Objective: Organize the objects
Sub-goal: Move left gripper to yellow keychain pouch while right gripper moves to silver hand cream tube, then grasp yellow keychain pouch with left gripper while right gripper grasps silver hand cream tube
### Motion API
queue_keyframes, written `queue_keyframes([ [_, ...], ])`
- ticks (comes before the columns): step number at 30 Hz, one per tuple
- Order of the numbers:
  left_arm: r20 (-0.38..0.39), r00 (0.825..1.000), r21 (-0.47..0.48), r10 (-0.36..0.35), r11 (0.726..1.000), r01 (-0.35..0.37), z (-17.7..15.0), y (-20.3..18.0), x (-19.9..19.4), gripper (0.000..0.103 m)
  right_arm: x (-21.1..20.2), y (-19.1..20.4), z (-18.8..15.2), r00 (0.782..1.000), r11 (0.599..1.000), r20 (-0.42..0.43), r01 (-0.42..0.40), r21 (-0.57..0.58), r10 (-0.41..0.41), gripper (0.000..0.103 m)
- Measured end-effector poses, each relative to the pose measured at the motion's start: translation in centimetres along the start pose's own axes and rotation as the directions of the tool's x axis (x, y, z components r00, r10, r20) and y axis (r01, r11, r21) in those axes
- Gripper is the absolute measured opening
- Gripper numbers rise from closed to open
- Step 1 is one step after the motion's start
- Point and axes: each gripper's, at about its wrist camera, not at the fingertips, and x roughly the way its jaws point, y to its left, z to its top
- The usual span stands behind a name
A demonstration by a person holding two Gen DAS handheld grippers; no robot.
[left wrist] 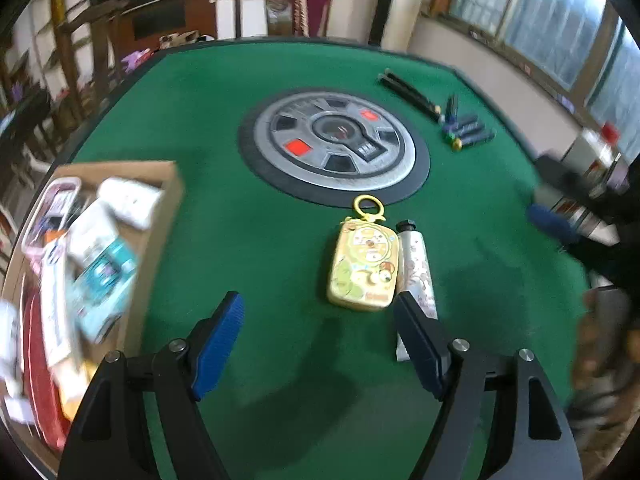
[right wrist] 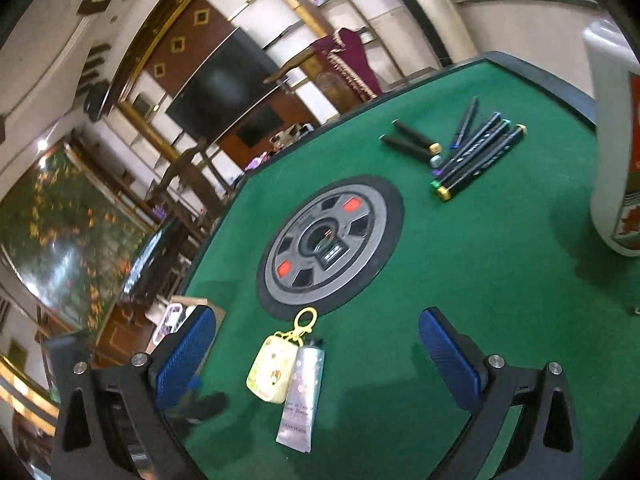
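My left wrist camera is looking steeply down over the green table (left wrist: 248, 120), close to it. My right wrist camera is facing the same table (right wrist: 500, 280) at a rolled, shallower angle. Both are sharing the round centre panel (left wrist: 334, 144) (right wrist: 330, 244).

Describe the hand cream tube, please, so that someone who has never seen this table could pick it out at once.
Start at the round grey dial in the middle of the green table. Just on the near side of it two small things lie side by side, touching. The hand cream tube is the slim silvery one with a black cap and flat crimped end; its neighbour is a chunky yellow cartoon case with a ring clip.
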Motion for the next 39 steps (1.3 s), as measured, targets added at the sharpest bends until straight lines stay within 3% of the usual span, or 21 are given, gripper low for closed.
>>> queue_keyframes([
  [6,-0.010,0.997,0.093,0.080,0.993,-0.078,0.4,-1.6,2.8,0.076,-0.7,-0.3,0.2,1.000,1.000,0.013,0.020,0.011,-0.020,0.103],
  [19,-0.010,0.997,0.156,0.078,0.985,-0.076,1.5,-3.5,4.5,0.076,-0.4,0.2,-0.2,0.999,0.999,0.001,0.032,-0.018,-0.032,0.103],
  [22,-0.038,0.995,0.144,0.092,0.986,-0.086,1.5,-2.8,5.4,0.068,-0.3,0.4,-0.3,0.999,0.999,-0.009,0.030,-0.027,-0.031,0.103],
  [24,-0.037,0.997,0.113,0.072,0.991,-0.068,1.4,-2.1,5.2,0.053,0.0,0.7,-0.6,0.999,0.998,-0.016,0.042,-0.048,-0.043,0.103],
  [29,-0.025,0.996,0.071,0.086,0.994,-0.084,0.4,0.1,4.3,0.051,1.9,1.4,-1.7,0.993,0.996,-0.120,-0.007,-0.084,-0.004,0.103],
  [31,-0.024,0.996,0.048,0.082,0.996,-0.081,-0.3,1.0,3.8,0.051,2.6,2.0,-2.4,0.989,0.992,-0.145,0.011,-0.125,-0.029,0.100],
  [33,-0.027,0.996,0.038,0.087,0.996,-0.086,-1.2,1.7,3.1,0.051,3.3,2.6,-3.2,0.983,0.981,-0.148,0.078,-0.180,-0.105,0.083],
  [34,-0.029,0.996,0.033,0.087,0.996,-0.086,-1.6,1.9,2.8,0.051,3.7,2.8,-3.6,0.978,0.974,-0.155,0.104,-0.200,-0.136,0.080],
  [39,-0.035,0.996,0.042,0.080,0.996,-0.079,-3.2,2.0,1.8,0.051,5.0,3.3,-4.8,0.967,0.961,-0.185,0.128,-0.245,-0.176,0.077],
])
